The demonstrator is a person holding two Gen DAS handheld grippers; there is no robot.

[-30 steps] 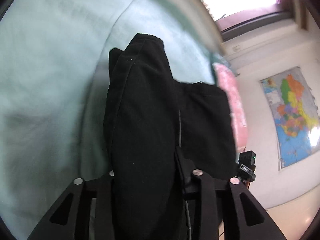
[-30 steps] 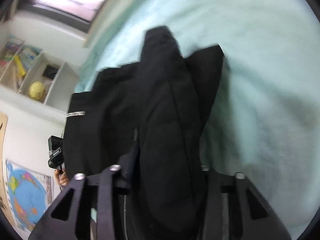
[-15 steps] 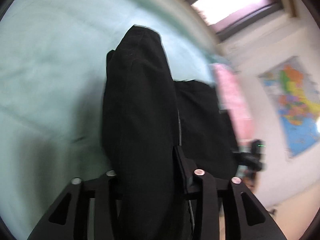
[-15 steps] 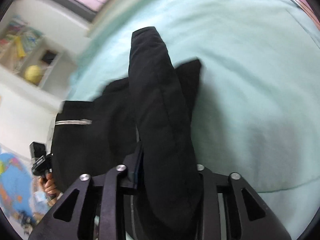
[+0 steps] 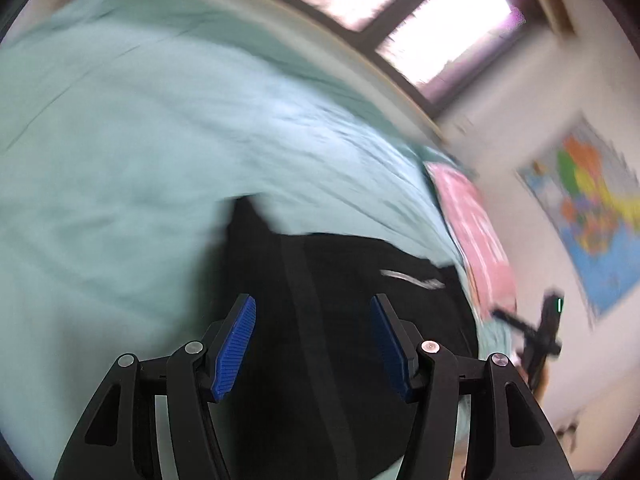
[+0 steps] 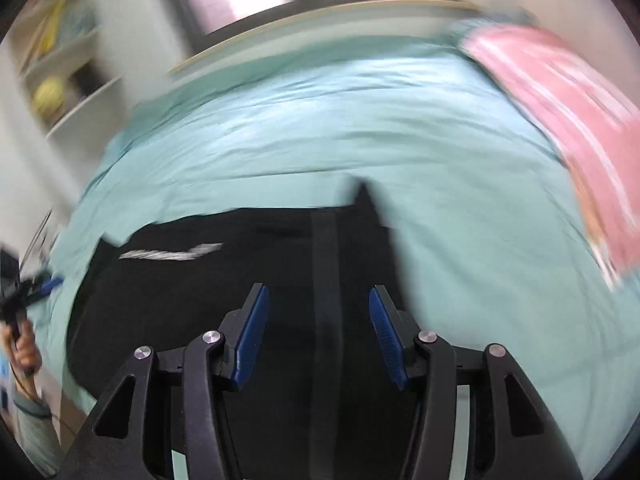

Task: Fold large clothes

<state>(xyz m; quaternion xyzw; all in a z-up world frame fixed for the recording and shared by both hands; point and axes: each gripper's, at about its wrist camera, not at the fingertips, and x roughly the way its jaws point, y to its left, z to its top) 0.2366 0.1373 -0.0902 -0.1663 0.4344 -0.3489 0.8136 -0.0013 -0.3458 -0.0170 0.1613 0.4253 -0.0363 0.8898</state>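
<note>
A black garment [image 5: 344, 320] lies folded flat on the pale green bed [image 5: 140, 140], with a small silver stripe [image 5: 412, 278] on it. My left gripper [image 5: 312, 344] is open and empty above the garment, blue pads [image 5: 236, 344] showing. In the right wrist view the same black garment [image 6: 224, 280] lies below my right gripper [image 6: 318, 332], which is open and empty too. The other gripper [image 6: 24, 292] shows at the far left, held by a hand. Both views are motion-blurred.
A pink cloth [image 6: 560, 100] lies on the bed's right side, also in the left wrist view [image 5: 476, 236]. A window [image 5: 400, 8] is behind the bed. A map [image 5: 592, 208] hangs on the wall. White shelves [image 6: 60, 72] stand at left.
Both grippers have opened and let go of the black garment, which now lies flat on the bed. Both have pulled back and tilted up.
</note>
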